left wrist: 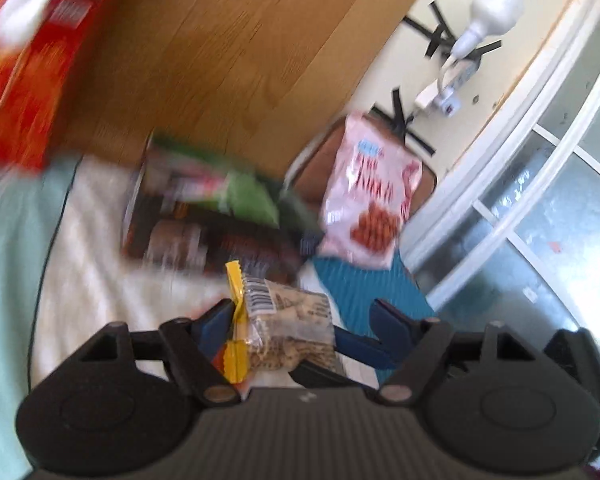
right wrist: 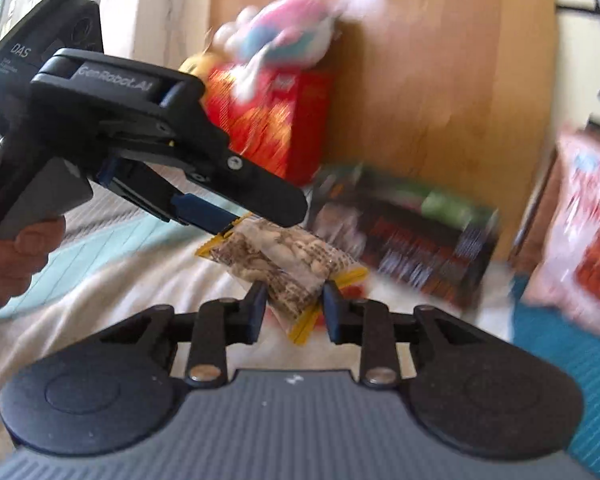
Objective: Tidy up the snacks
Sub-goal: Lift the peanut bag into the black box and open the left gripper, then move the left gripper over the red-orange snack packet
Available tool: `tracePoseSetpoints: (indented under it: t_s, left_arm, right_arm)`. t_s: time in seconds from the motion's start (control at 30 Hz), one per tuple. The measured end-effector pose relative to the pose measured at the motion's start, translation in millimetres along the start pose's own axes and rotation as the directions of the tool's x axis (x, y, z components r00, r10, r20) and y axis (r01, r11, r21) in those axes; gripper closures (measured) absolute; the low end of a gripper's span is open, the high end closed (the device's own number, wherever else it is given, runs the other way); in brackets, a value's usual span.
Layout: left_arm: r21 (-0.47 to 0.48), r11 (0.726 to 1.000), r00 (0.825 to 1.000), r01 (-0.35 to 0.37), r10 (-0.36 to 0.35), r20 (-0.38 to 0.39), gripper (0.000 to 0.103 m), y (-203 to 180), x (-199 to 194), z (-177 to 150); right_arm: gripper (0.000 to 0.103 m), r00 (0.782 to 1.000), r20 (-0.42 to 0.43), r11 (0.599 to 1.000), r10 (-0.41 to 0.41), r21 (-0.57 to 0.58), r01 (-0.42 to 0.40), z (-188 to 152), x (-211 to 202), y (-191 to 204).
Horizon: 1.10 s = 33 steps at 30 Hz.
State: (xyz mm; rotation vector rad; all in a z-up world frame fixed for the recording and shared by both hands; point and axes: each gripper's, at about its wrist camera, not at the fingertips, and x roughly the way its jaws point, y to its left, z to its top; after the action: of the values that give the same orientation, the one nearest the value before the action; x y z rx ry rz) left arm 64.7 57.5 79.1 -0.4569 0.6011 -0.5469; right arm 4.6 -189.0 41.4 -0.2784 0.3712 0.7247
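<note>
A small clear packet of nuts with yellow crimped ends (left wrist: 284, 328) (right wrist: 284, 264) hangs in the air above a cream cloth. My left gripper (left wrist: 304, 316) stands wide open, its left finger touching the packet's yellow end; it also shows in the right wrist view (right wrist: 236, 216). My right gripper (right wrist: 294, 306) is shut on the packet's lower part. A dark snack box (left wrist: 204, 236) (right wrist: 416, 244) lies flat with a green bag (left wrist: 236, 192) on it. A pink snack bag (left wrist: 372, 196) (right wrist: 588, 240) sits on the right. A red box (left wrist: 28, 88) (right wrist: 272, 120) stands at the left.
A wooden table top (left wrist: 236, 52) lies behind the snacks. A cream cloth (left wrist: 100, 248) and a teal mat (left wrist: 372, 292) cover the near area. A white lamp (left wrist: 484, 20) and black tape marks are on the far right. A brown tray (left wrist: 312, 172) is under the pink bag.
</note>
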Motion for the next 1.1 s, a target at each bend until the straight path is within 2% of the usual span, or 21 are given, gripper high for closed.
tracePoseSetpoints:
  t_s: [0.17, 0.27, 0.3, 0.37, 0.43, 0.53, 0.6, 0.67, 0.77, 0.93, 1.0, 1.1]
  left_arm:
    - [0.045, 0.998, 0.997, -0.054, 0.051, 0.058, 0.027, 5.7, 39.5, 58.1]
    - [0.054, 0.987, 0.984, -0.155, 0.149, 0.098, 0.019, 17.3, 66.8, 77.4]
    - [0.053, 0.979, 0.975, -0.198, 0.191, 0.11, 0.017, 21.0, 74.0, 80.0]
    - [0.044, 0.969, 0.964, -0.243, 0.236, 0.118, 0.017, 26.6, 81.0, 81.4]
    - [0.042, 0.976, 0.968, -0.212, 0.204, 0.142, 0.017, 27.3, 72.1, 75.5]
    - [0.075, 0.974, 0.961, -0.215, 0.197, 0.197, 0.011, 20.9, 44.4, 58.8]
    - [0.064, 0.977, 0.96, -0.205, 0.188, 0.209, 0.008, 19.3, 26.7, 45.5]
    - [0.028, 0.981, 0.965, -0.193, 0.184, 0.186, 0.008, 20.9, 13.3, 29.2]
    - [-0.013, 0.977, 0.968, -0.212, 0.212, 0.138, 0.008, 23.5, 3.2, 3.6]
    - [0.0, 0.954, 0.952, -0.3, 0.3, 0.062, 0.008, 18.7, 19.0, -28.1]
    - [-0.003, 0.946, 0.946, -0.323, 0.323, 0.035, 0.013, 20.5, 26.9, -33.5]
    - [-0.019, 0.939, 0.939, -0.343, 0.342, -0.048, 0.04, 27.2, 39.5, -43.4]
  right_arm:
    - [0.07, 0.996, 0.053, 0.997, -0.076, 0.005, 0.075, 42.6, 38.1, -45.5]
    - [0.066, 0.996, 0.044, 0.997, -0.076, 0.016, 0.076, 58.0, 73.3, -73.1]
    - [0.061, 0.997, 0.038, 0.997, -0.074, 0.032, 0.072, 59.4, 85.4, -81.8]
    - [0.058, 0.996, 0.019, 0.995, -0.086, 0.062, 0.084, 59.0, 103.9, -93.2]
    - [0.058, 0.995, 0.017, 0.99, -0.098, 0.1, 0.095, 54.3, 106.0, -99.1]
    - [0.054, 0.996, 0.063, 0.985, -0.066, 0.164, 0.055, 38.1, 80.3, -100.8]
    - [0.048, 0.998, 0.059, 0.981, -0.03, 0.192, 0.018, 24.5, 63.3, -96.9]
    - [0.048, 1.0, 0.02, 0.977, 0.012, 0.212, -0.016, 7.5, 49.0, -91.6]
    - [0.048, 0.998, -0.055, 0.961, 0.028, 0.277, -0.012, -13.1, 43.5, -89.3]
    - [0.048, 0.992, -0.1, 0.904, 0.075, 0.426, -0.025, -20.4, 52.0, -94.3]
    - [0.048, 0.992, -0.103, 0.893, 0.078, 0.449, -0.024, -12.9, 62.6, -93.9]
    - [0.052, 0.989, -0.132, 0.908, 0.06, 0.42, 0.001, -3.3, 83.2, -87.0]
